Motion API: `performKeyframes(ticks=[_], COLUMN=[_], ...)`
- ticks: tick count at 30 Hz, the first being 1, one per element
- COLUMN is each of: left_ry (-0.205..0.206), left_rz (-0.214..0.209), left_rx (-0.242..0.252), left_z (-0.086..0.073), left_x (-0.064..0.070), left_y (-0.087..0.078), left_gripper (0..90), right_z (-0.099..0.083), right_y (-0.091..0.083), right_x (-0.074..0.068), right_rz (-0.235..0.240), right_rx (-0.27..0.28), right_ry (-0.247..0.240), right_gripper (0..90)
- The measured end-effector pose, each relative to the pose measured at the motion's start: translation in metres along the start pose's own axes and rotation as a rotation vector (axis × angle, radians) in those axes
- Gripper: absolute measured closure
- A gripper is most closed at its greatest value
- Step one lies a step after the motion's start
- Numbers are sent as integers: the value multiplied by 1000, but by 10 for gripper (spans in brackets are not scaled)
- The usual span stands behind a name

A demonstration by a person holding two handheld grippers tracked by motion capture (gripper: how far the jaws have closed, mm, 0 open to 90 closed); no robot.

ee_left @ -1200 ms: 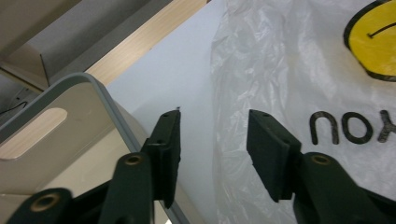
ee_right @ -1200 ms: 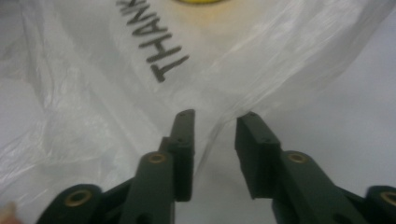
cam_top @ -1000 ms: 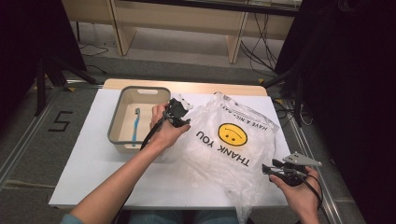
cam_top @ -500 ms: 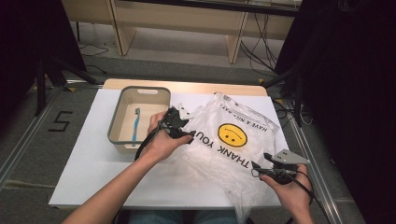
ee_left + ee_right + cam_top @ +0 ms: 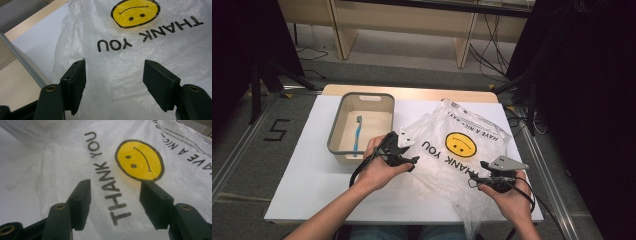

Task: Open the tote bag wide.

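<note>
Bin (image 5: 341,148): at the table's left, a blue toothbrush (image 5: 357,134) lying inside it; not part of the present grab.
Left gripper (image 5: 412,161): just right of the bin, at the bag's near-left edge. Its own view shows both jaws spread wide with crinkled film between and below them, nothing pinched.
Bag (image 5: 462,150): thin clear plastic with a yellow smiley (image 5: 460,144) and "THANK YOU" print, spread flat over the table's right half, its bunched end trailing toward the near edge.
Right gripper (image 5: 484,176): at the bag's near-right part, below the smiley. Jaws likewise released and wide, the print lying between them in its own view.
Table (image 5: 307,185): white, bare in front of the bin.
Step in hand: likely each gripper taking a hold on the bag.
To do it well: lower each gripper until one jaw tip slips under a wrinkle, since flat film gives nothing to bite. Close on a raised fold, not on the smooth printed panel.
Risk: the film may slide out of the jaws, or both layers may be caught at once, which would keep the bag from opening.
Check: lift gently, both sides together.
</note>
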State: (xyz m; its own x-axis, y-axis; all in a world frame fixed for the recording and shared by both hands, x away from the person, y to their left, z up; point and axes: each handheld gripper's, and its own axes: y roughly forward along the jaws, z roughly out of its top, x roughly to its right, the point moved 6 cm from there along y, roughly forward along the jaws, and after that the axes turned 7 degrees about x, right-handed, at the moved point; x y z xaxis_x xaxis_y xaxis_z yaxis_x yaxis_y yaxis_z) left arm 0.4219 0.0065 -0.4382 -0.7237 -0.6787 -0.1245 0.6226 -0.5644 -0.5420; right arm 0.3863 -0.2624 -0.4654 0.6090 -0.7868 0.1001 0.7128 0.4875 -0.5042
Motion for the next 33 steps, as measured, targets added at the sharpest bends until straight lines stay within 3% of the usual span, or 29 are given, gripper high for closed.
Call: performKeyframes(ticks=[7,10,16,27,33], left_ry=[18,32,20,28,28], left_rz=[-40,-67,-117,-154,-149], left_rx=[10,-3,-39,-98,-108], left_z=[-13,-20,-37,-56,-60], left_x=[20,30,45,60,61], left_y=[-5,-5,-1,16,23], left_gripper=[381,399,440,542,590], right_z=[8,11,12,6,3], right_y=[15,23,39,63,73], right_x=[-10,-14,-27,-44,-53], right_rz=[38,55,115,179,203], right_rx=[-19,-21,-69,-167,-207], right_ry=[-19,-31,-47,-98,-140], right_gripper=[436,438,436,373,349])
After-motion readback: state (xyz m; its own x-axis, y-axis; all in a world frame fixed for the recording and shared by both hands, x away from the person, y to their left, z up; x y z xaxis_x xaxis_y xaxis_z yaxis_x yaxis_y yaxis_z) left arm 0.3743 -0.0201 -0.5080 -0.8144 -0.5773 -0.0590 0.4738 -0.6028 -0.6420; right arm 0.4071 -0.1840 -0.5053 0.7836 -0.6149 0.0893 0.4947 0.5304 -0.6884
